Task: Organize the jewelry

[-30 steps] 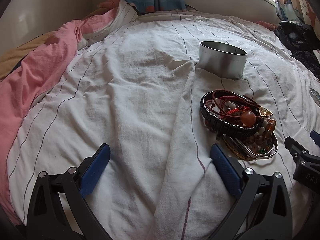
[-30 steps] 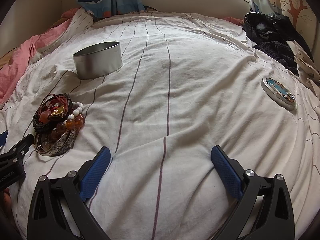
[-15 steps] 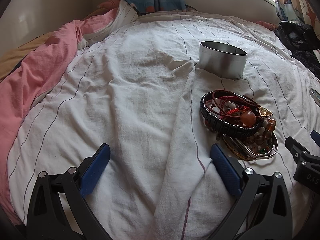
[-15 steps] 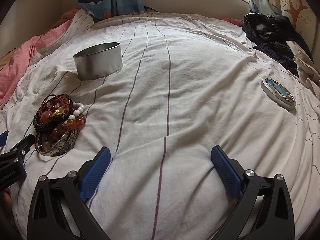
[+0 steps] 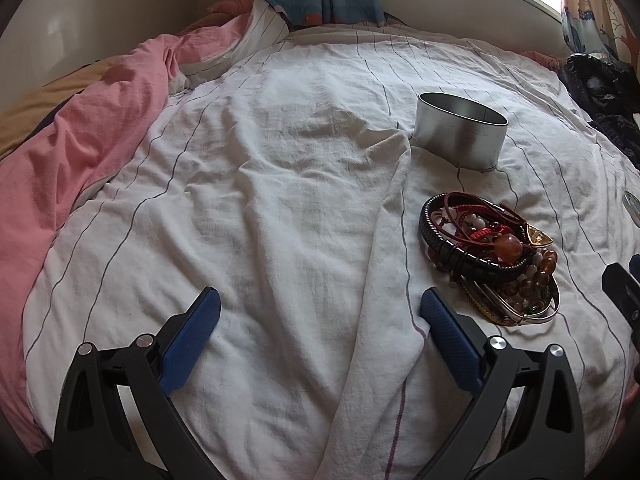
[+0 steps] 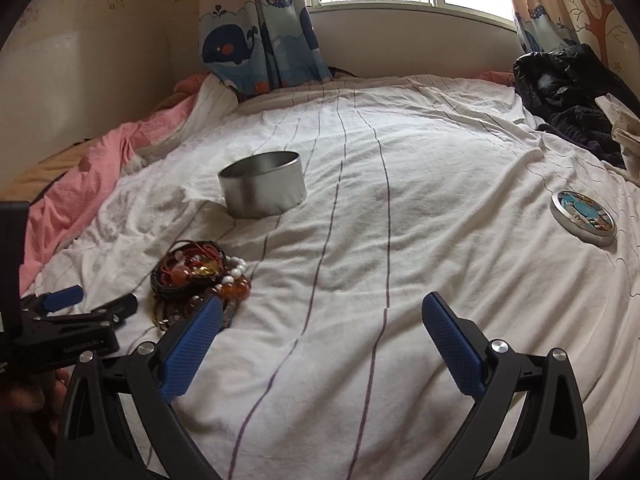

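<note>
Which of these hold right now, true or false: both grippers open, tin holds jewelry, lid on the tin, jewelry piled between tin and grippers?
1. Both the left gripper and the right gripper are open. True.
2. The tin holds jewelry. False: what shows of its inside is bare.
3. The lid is on the tin. False: it lies apart, to the right on the sheet.
4. The jewelry pile lies on the sheet nearer the grippers than the tin. True.

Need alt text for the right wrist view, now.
Open right tool hovers over a striped white bedsheet, empty. A jewelry pile lies at left near an open round tin; its decorated lid sits far right.
</note>
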{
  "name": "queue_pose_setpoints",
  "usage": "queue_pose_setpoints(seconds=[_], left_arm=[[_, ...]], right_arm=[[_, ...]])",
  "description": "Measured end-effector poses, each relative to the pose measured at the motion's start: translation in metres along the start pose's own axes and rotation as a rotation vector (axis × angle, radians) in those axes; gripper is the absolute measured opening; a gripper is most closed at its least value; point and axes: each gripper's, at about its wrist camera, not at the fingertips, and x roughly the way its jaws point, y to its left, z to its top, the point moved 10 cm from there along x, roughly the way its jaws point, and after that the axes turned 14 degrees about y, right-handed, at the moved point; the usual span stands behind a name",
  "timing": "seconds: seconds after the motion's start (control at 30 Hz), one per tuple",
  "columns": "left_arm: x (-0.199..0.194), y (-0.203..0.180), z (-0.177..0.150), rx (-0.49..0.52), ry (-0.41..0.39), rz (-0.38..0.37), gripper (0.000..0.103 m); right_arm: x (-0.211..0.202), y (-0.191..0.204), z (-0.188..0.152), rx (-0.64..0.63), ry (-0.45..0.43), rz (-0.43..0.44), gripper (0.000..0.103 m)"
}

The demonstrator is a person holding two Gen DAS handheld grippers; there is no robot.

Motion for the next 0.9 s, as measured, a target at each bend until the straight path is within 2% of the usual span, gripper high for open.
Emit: queue_pose_setpoints(seconds=[0.13,0.2,0.4,0.57,0.63,0.7,0.73,0.77,0.9], left_arm=[[0.004,-0.001,0.0,-0.001,0.009,0.003,0.097],[0.005,-0.002,-0.001,0.001,0.01,0.008,0.097],[0.007,-0.003,-0.001,0.003,0.012,0.013,0.097],[0.009,-0.004,0.0,0.005,0.015,0.015,0.097],[0.01,-0.005,-0.001,0.007,0.016,0.018,0.097],[0.01,-0.005,-0.001,0.007,0.016,0.018,0.097],[0.01,-0.005,-0.001,0.007,0.017,0.018,0.097],[0.01,-0.005,-0.001,0.007,0.017,0.018,0.097],[0.01,-0.005,0.0,0.007,0.017,0.017,0.097]], right_arm=[[-0.003,0.011,0.005,-0.02,-0.024,0.045,0.092],[-0.001,0.022,0.008,-0.056,-0.016,0.055,0.081],[0.021,0.06,0.017,-0.176,0.073,0.128,0.065],[0.042,0.07,0.017,-0.211,0.15,0.156,0.055],[0.047,0.071,0.017,-0.215,0.169,0.174,0.046],[0.049,0.074,0.017,-0.222,0.178,0.198,0.021],[0.049,0.076,0.019,-0.224,0.176,0.206,0.018],[0.047,0.076,0.019,-0.222,0.172,0.214,0.004],[0.034,0.067,0.02,-0.168,0.14,0.254,0.002]])
